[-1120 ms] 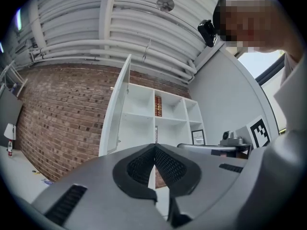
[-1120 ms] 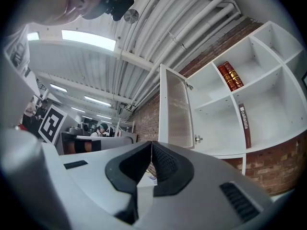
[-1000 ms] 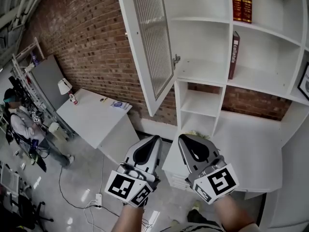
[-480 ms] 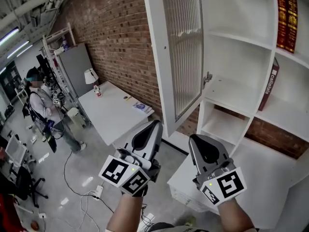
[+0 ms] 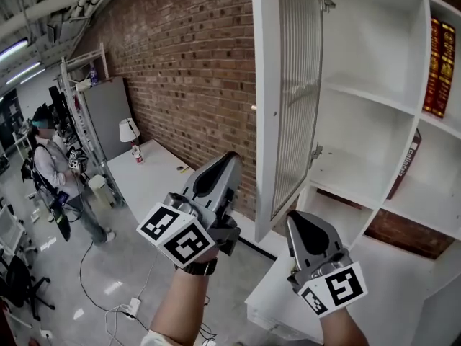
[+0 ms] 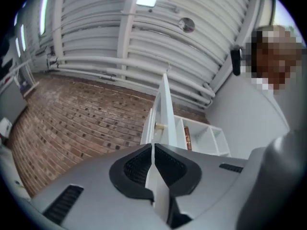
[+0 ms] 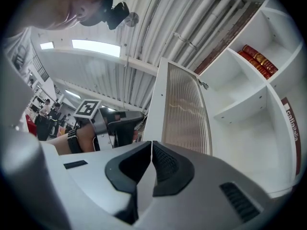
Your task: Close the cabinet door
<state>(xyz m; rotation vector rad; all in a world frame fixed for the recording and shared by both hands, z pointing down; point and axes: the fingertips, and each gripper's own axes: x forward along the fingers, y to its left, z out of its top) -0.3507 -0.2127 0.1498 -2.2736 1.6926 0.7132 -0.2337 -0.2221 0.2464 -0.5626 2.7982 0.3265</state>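
Risen, left gripper (image 5: 229,163) and right gripper (image 5: 301,222) — both closed, empty — face one open cabinet door (image 5: 292,92).

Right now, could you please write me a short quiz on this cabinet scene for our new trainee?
1. True or false: the cabinet door stands open.
2. The red books are: A standing upright; B lying flat; C stacked in a pile.
3. What state are the left claw and the right claw in?
Key: 1 true; 2 A; 3 both shut, holding nothing.
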